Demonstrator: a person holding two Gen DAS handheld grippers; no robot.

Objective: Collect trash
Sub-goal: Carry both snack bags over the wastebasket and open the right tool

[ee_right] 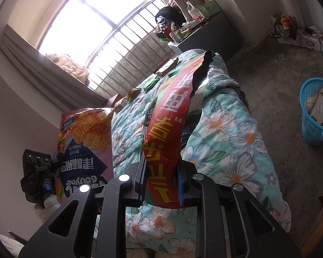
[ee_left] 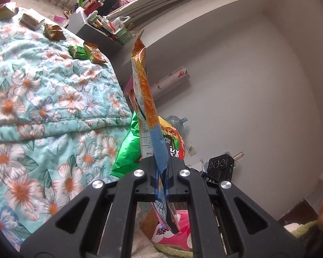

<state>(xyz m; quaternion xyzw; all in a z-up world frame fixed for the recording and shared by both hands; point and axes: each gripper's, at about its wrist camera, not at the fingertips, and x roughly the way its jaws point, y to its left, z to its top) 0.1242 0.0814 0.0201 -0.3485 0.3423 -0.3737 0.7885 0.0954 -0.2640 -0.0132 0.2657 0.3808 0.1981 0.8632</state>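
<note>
Left gripper [ee_left: 160, 173]: jaws clamping a purple snack bag [ee_left: 143, 86] — standing upright.
Right gripper [ee_right: 161, 178]: jaws gripping a red wrapper [ee_right: 170, 120] — above the bed [ee_right: 226, 129].

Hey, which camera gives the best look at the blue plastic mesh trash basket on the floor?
The right wrist view. The blue plastic mesh trash basket stands at its right edge on the grey floor beside the floral quilt, with cartons inside. The left wrist view does not show it at all; it faces the quilt and the white wall.
</note>
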